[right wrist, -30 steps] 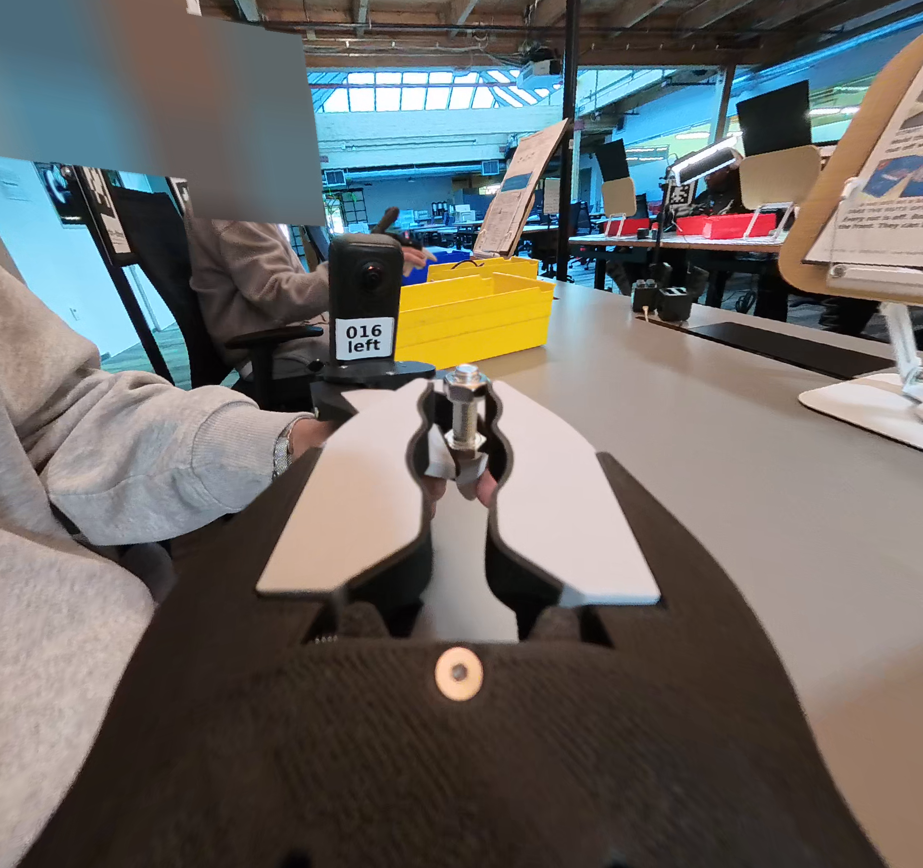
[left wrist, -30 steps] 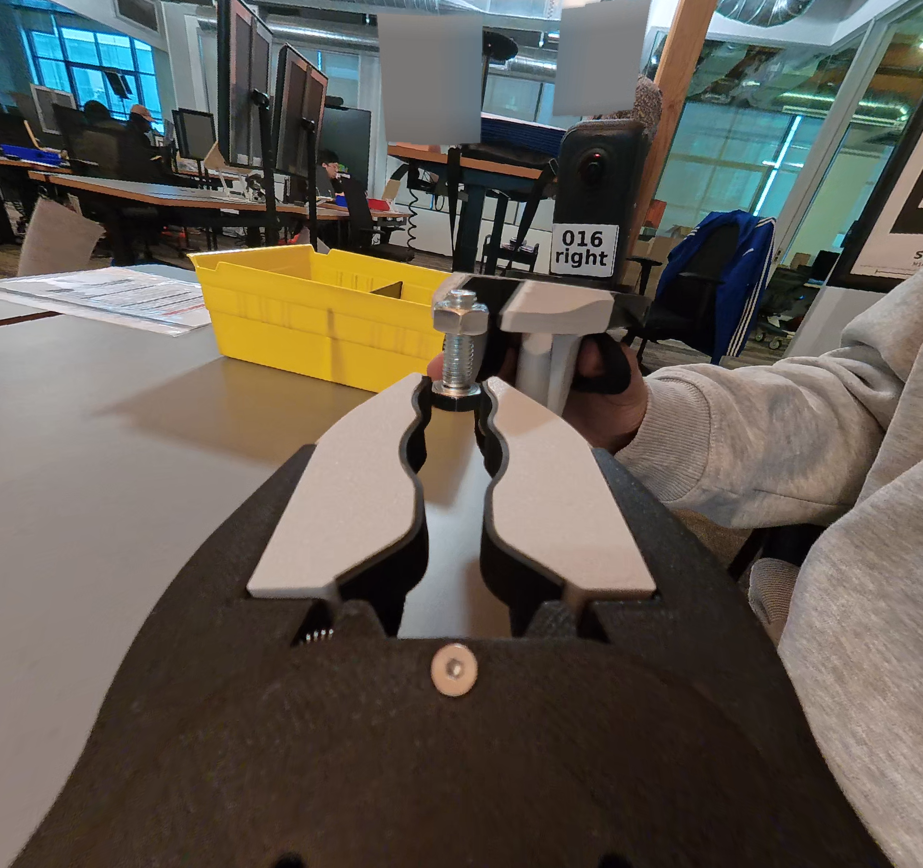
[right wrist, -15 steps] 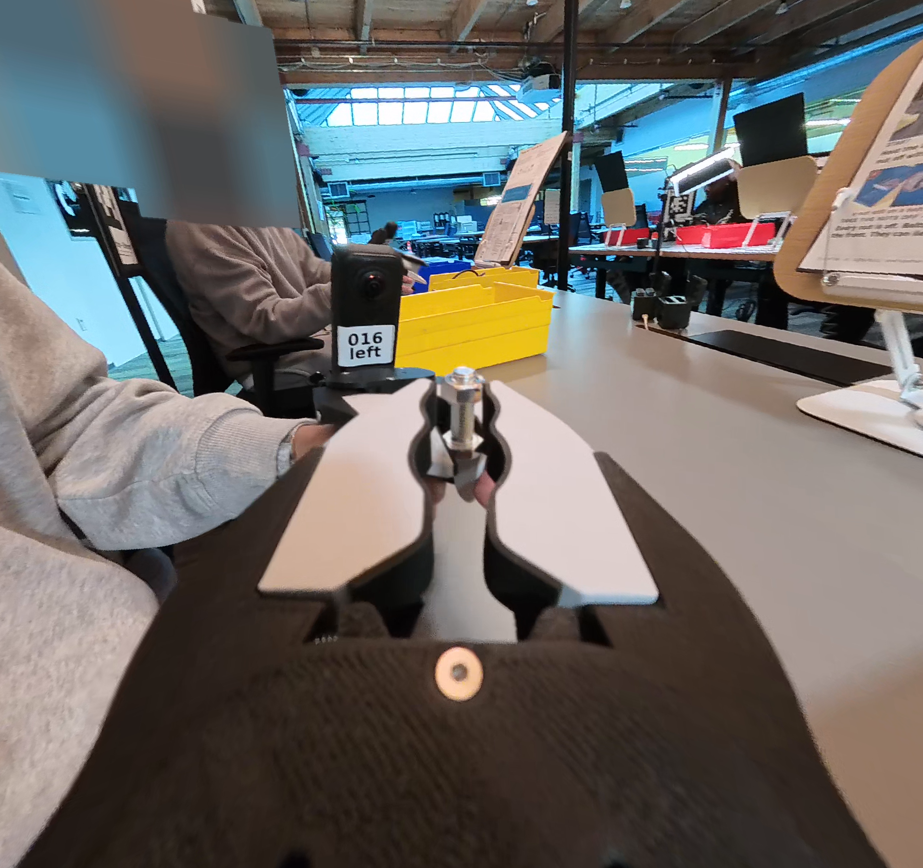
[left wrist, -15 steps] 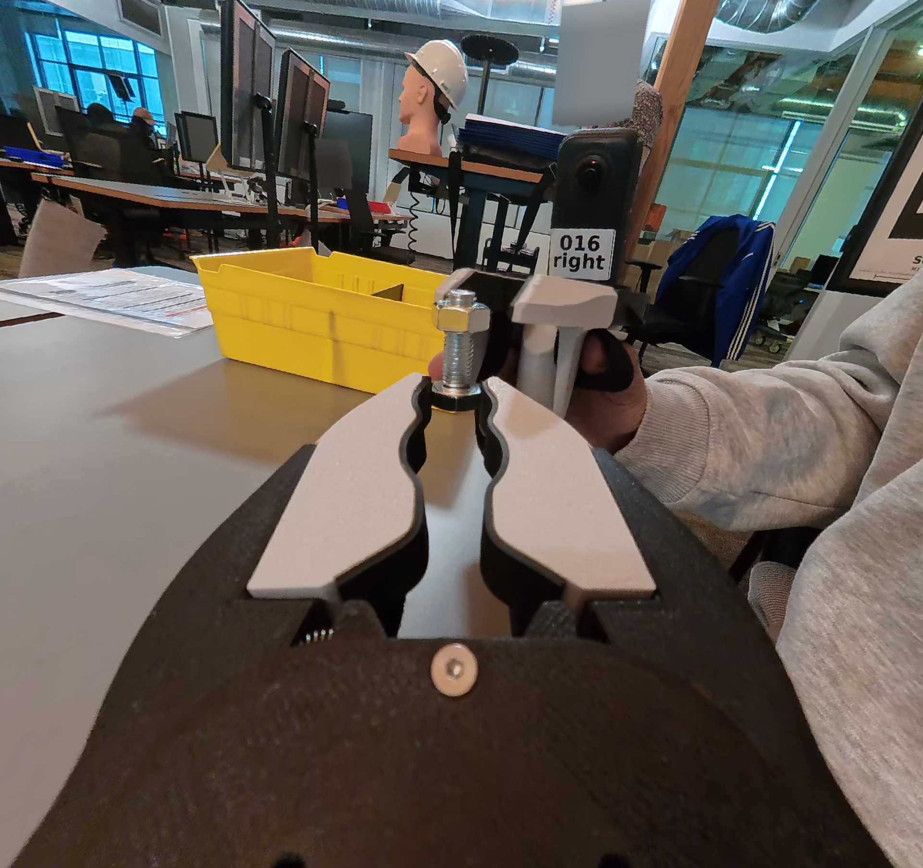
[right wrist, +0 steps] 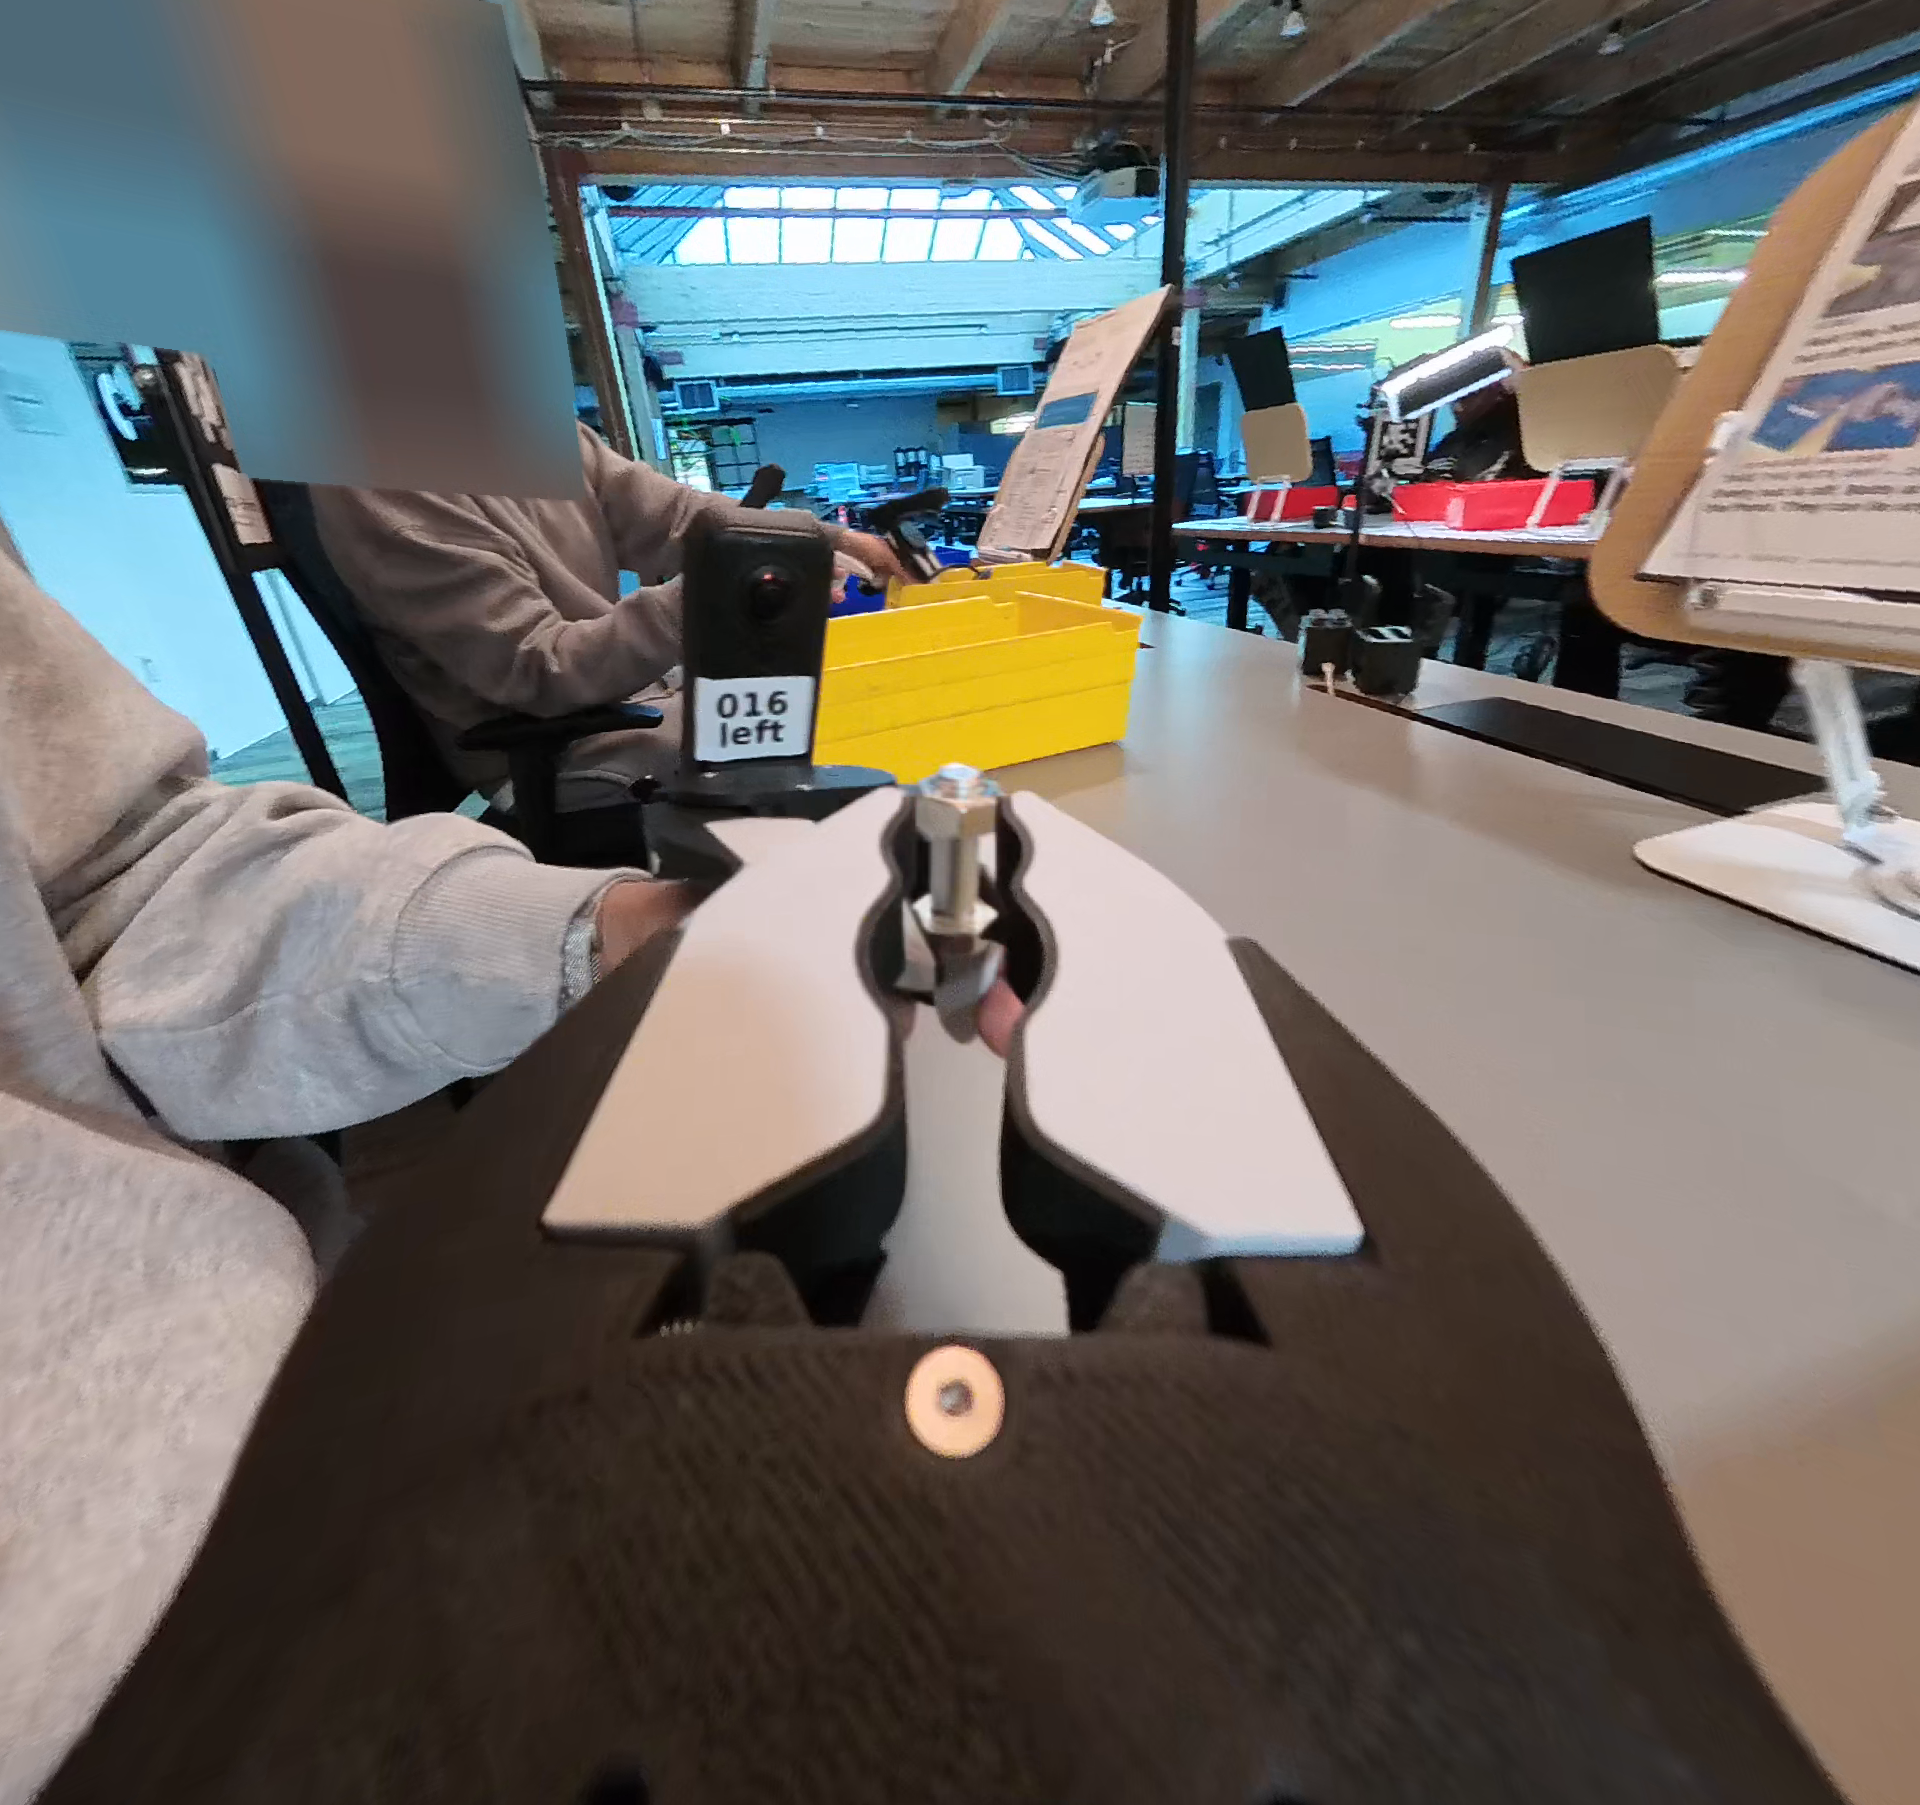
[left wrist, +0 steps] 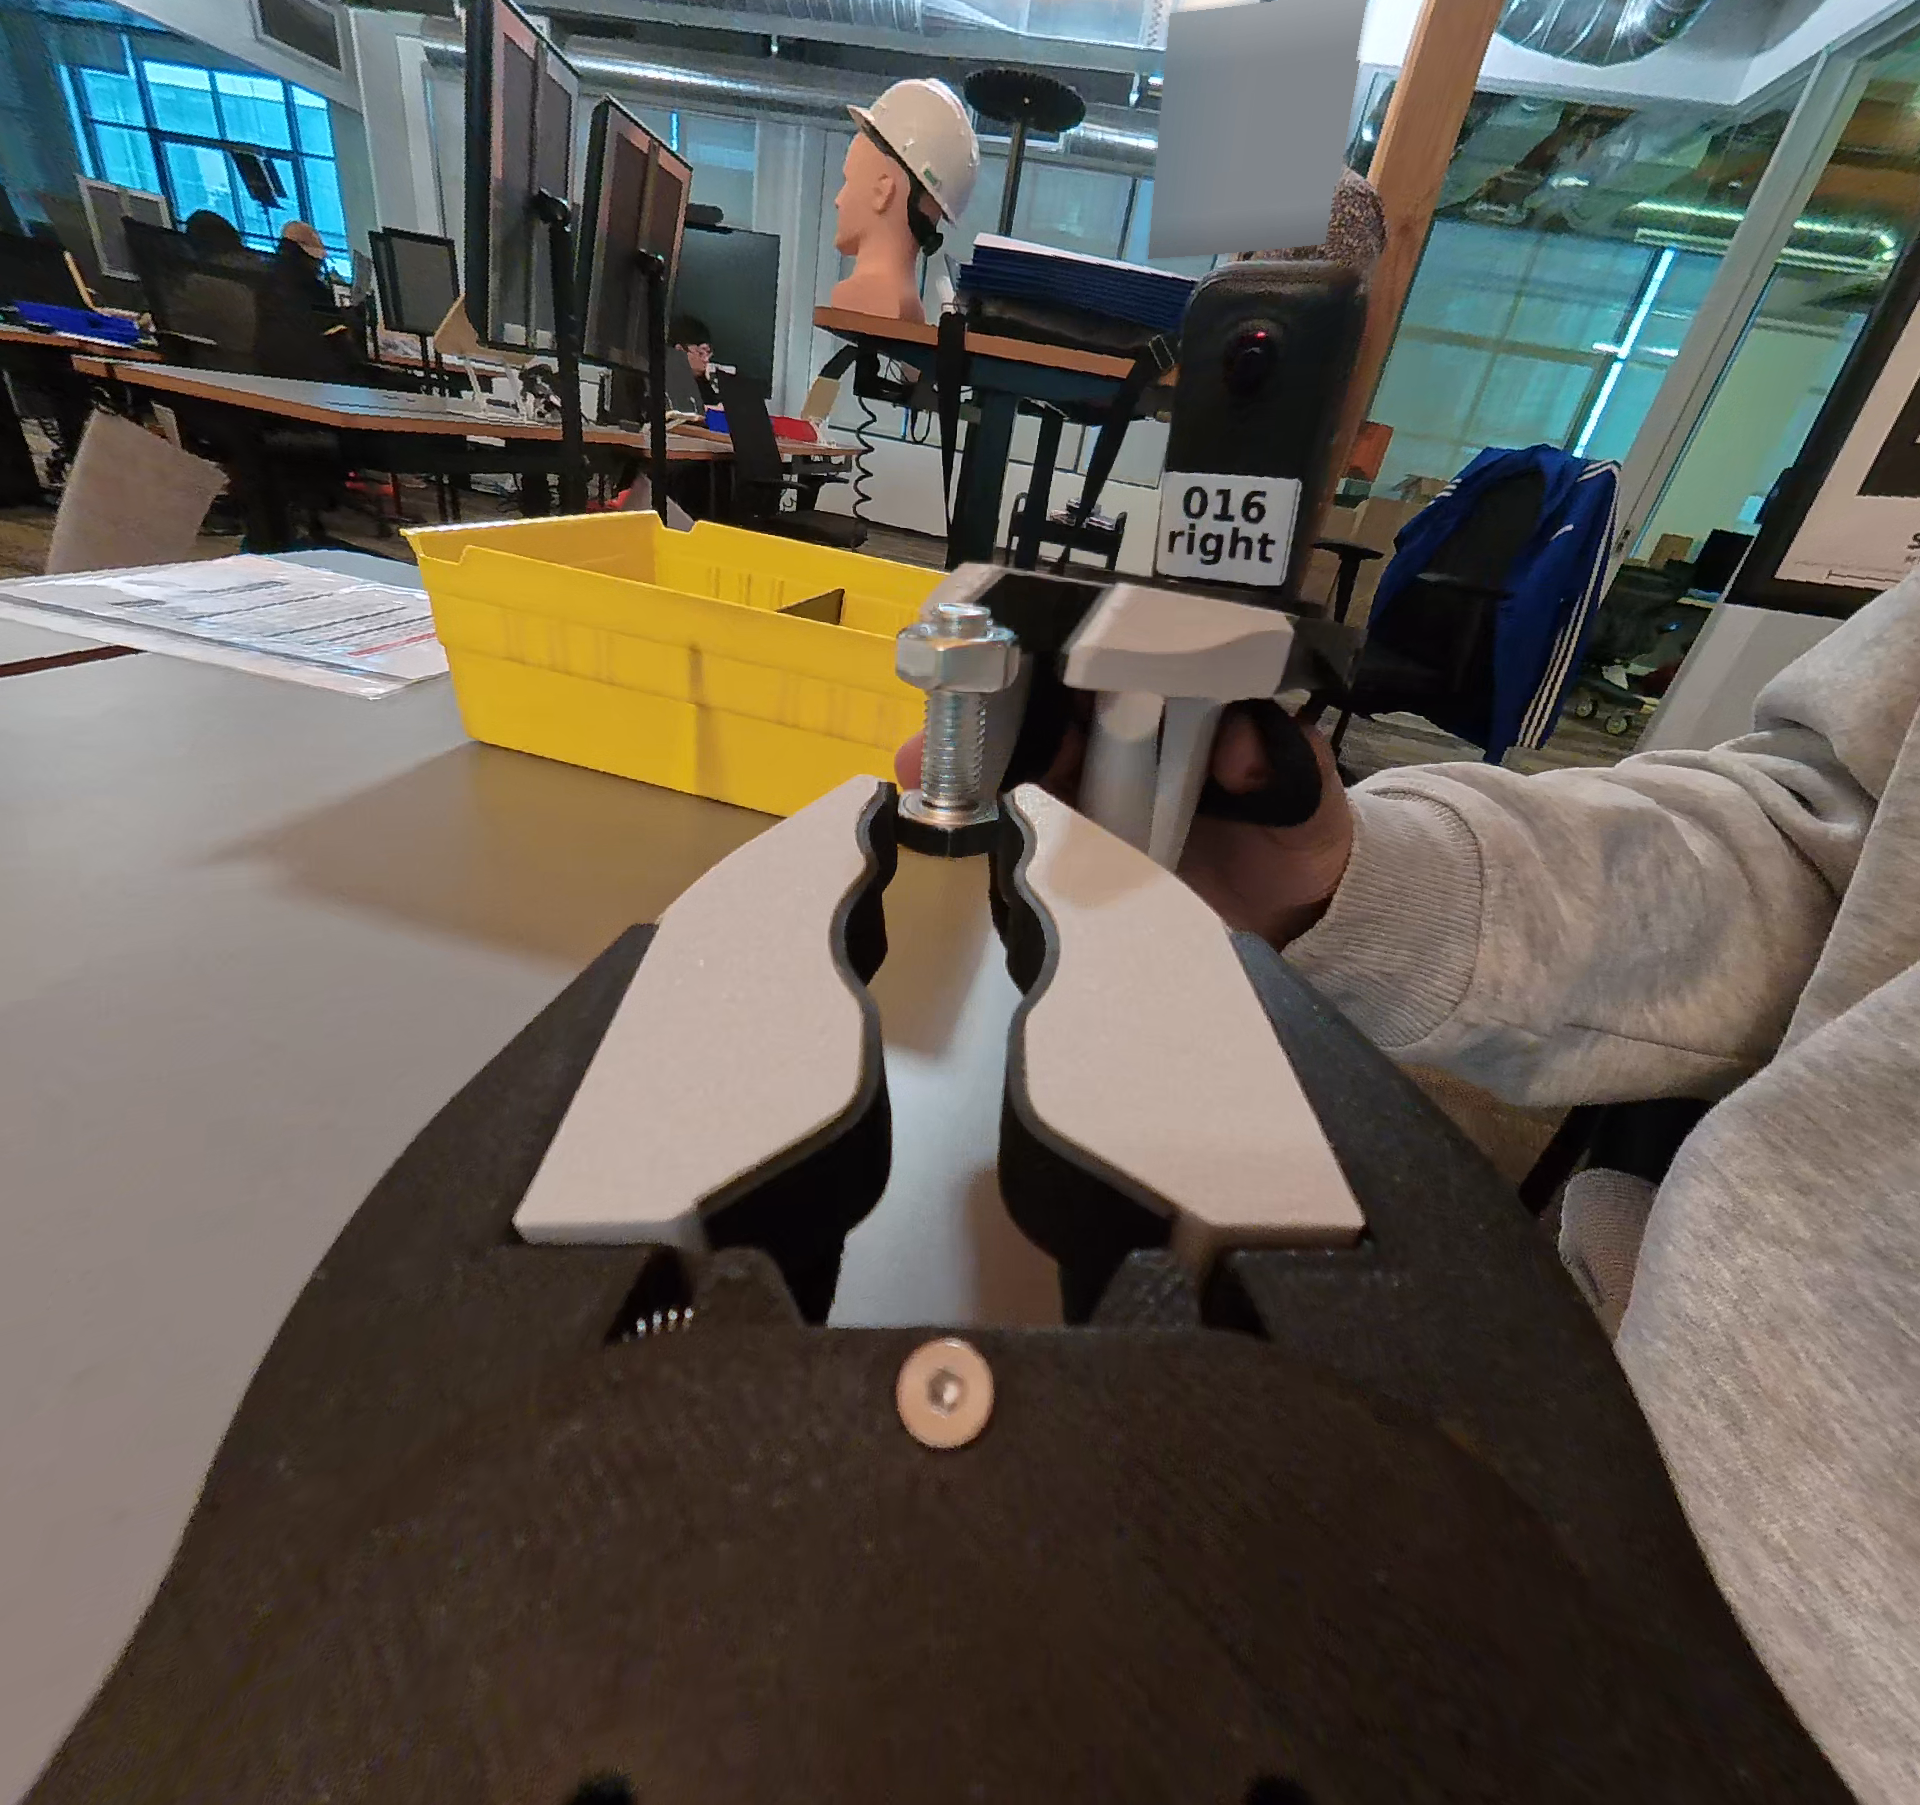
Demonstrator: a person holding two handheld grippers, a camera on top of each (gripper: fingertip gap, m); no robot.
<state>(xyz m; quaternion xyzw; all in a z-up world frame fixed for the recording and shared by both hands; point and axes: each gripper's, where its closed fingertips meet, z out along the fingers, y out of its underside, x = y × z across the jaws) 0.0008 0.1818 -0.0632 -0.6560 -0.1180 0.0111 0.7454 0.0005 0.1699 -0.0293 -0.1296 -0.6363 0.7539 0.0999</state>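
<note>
A silver bolt (left wrist: 951, 747) stands upright above the grey table (left wrist: 260, 976), threads up, with a silver hex nut (left wrist: 956, 656) on its top end. My left gripper (left wrist: 948, 810) is shut on the bolt's lower end. My right gripper (right wrist: 956, 810) faces it and is shut on the nut (right wrist: 956, 815), with the bolt's shaft (right wrist: 948, 877) running down to the left gripper's fingertips (right wrist: 961, 986). The right gripper also shows in the left wrist view (left wrist: 1039, 643), held by a hand in a grey sleeve (left wrist: 1558, 924).
A yellow divided bin (left wrist: 665, 685) sits on the table just beyond the grippers; it also shows in the right wrist view (right wrist: 966, 685). Laminated sheets (left wrist: 239, 612) lie at the far left. A document stand (right wrist: 1787, 872) and a black mat (right wrist: 1610, 768) are on the right. A seated person (right wrist: 499, 592) is behind. Only a small space, under 4 cm, lies between the two pairs of fingers.
Almost nothing. Both grippers keep their hold on the bolt and nut. The right wrist view's background has slid down slightly, so that gripper has tipped up a little.
</note>
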